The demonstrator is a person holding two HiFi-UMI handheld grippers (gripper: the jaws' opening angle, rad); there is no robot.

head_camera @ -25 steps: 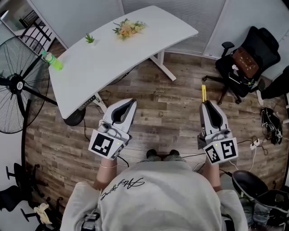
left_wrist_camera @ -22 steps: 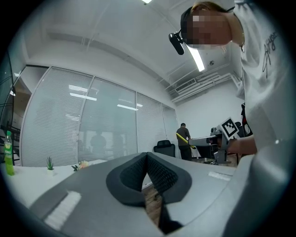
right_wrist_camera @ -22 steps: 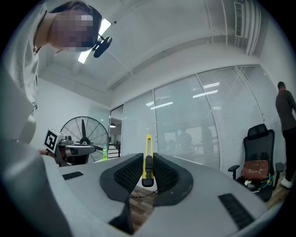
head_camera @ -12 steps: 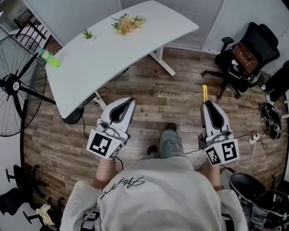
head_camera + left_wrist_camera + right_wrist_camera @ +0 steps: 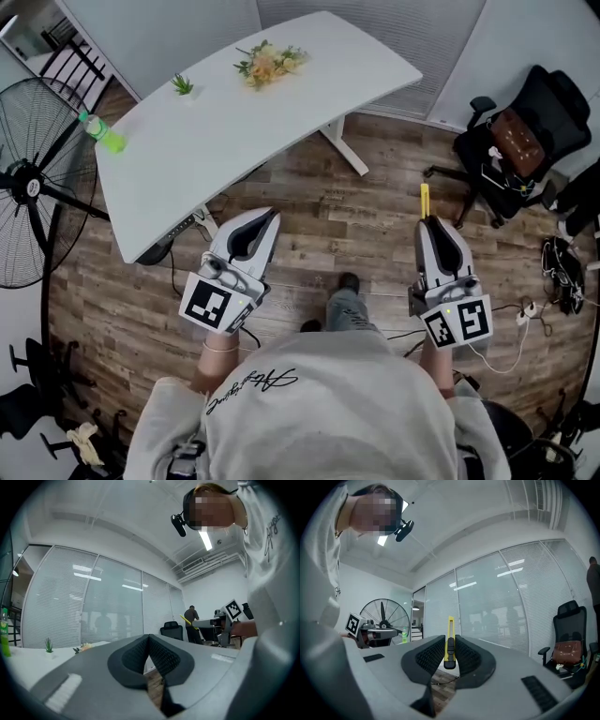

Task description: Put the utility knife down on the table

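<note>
Yellow slim utility knife [image 5: 450, 627] pinched between right gripper [image 5: 449, 643] ribbed fingers [image 5: 431, 656]; left gripper [image 5: 149, 638] fingers together, empty.

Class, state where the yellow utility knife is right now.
The utility knife is at the head view's right, clamped in the right gripper, jutting forward over the wooden floor, right of the white table.

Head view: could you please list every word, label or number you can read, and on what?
None legible.
Cursive script on the person's sweatshirt: upside down, too stylised to read.
Marker cubes on the left gripper and right gripper: square codes only, no letters.
Green bottle label: too small to read.
</note>
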